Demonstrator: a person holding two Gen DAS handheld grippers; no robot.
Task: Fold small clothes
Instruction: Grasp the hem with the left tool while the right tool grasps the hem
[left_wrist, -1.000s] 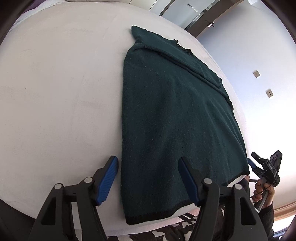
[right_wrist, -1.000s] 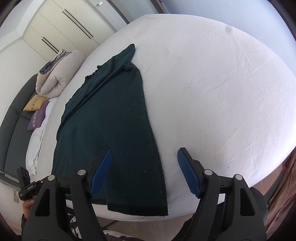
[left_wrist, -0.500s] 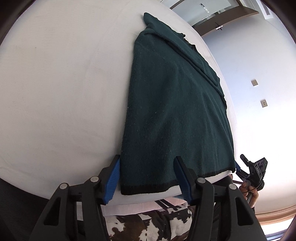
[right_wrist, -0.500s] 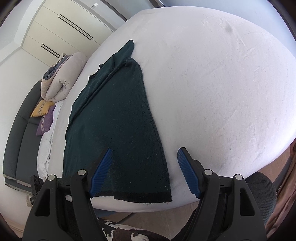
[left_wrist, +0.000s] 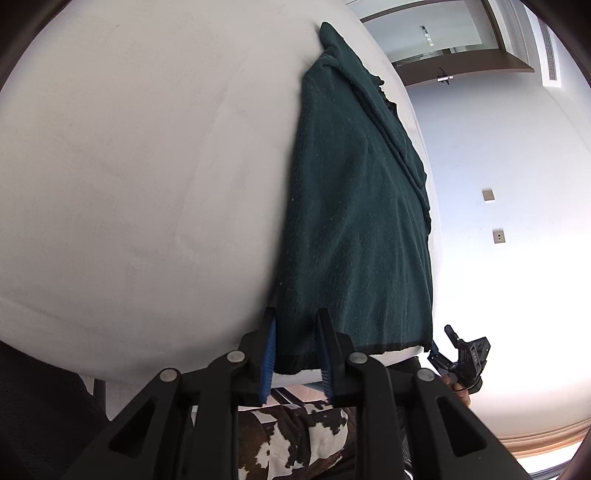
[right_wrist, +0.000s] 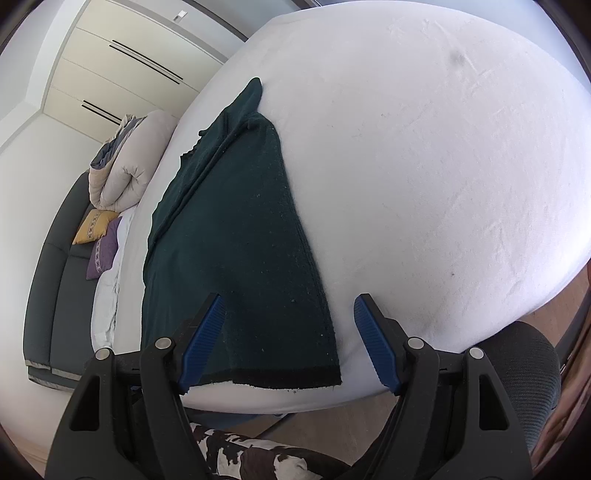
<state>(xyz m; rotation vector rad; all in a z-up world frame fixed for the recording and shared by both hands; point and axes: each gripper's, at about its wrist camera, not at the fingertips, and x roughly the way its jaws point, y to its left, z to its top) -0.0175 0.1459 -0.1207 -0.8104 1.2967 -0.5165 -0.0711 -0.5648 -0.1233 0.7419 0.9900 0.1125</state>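
So on the left, the left gripper (left_wrist: 294, 345) is at the near left corner of the dark green sweater (left_wrist: 351, 206), jaws closing with the hem corner between the blue pads (left_wrist: 268, 354); can't tell if they're biting yet. That sweater lies flat on the white bed (left_wrist: 129, 166), hem at the near edge. Moving right, the right gripper (right_wrist: 288, 339) hovers over the sweater's other hem corner, jaws wide apart, gripping nothing.

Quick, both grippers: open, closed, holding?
Left gripper: closing on the green garment's hem corner.
Right gripper: open, holding nothing.
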